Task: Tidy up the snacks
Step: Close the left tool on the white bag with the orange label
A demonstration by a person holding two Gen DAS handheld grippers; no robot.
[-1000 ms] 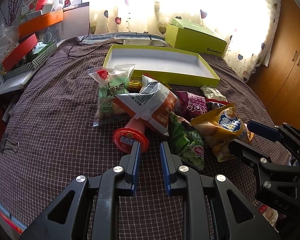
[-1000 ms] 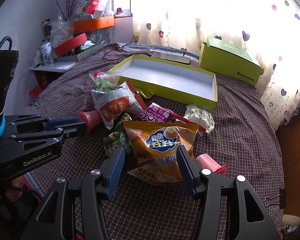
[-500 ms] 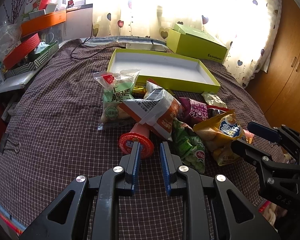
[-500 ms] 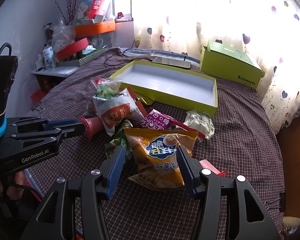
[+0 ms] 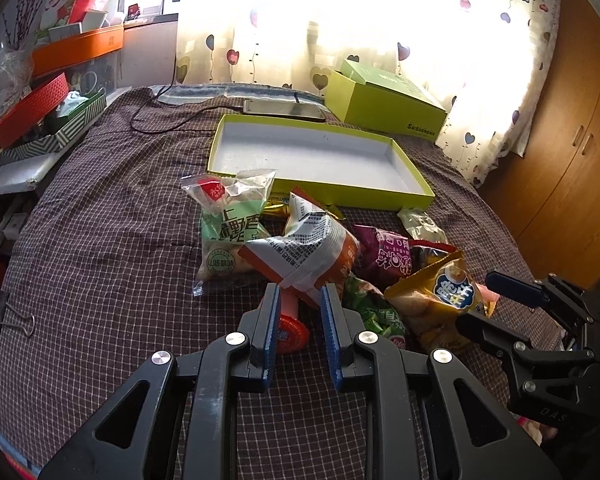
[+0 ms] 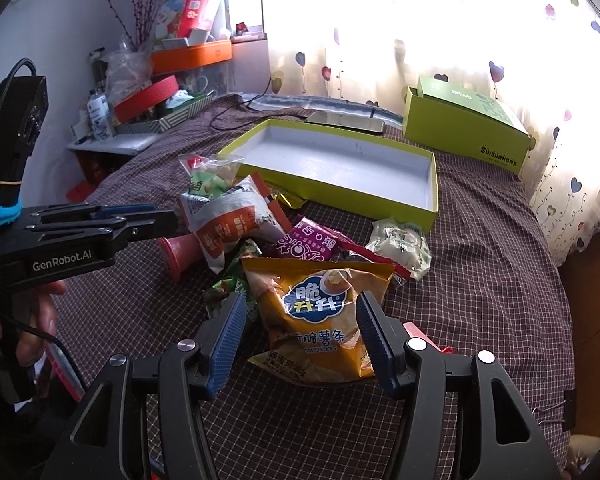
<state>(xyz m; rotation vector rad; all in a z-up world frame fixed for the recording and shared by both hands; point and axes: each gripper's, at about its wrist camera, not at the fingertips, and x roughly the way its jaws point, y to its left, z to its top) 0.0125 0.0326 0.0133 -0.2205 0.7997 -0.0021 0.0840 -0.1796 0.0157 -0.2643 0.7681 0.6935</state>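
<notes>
Snacks [image 6: 260, 240] heaped, yellow chip bag [image 6: 320, 312] crinkled between opening right gripper [image 6: 300, 336], left gripper [image 5: 299, 320] opening around red tube [image 5: 290, 320]

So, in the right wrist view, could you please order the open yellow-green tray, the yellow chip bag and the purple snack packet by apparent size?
1. Open yellow-green tray
2. Yellow chip bag, though nearness to the camera enlarges it
3. Purple snack packet, partly hidden

Left gripper [image 5: 299, 316] angled down, jaws opening, right gripper [image 6: 300, 332] angled down, jaws opening wide
</notes>
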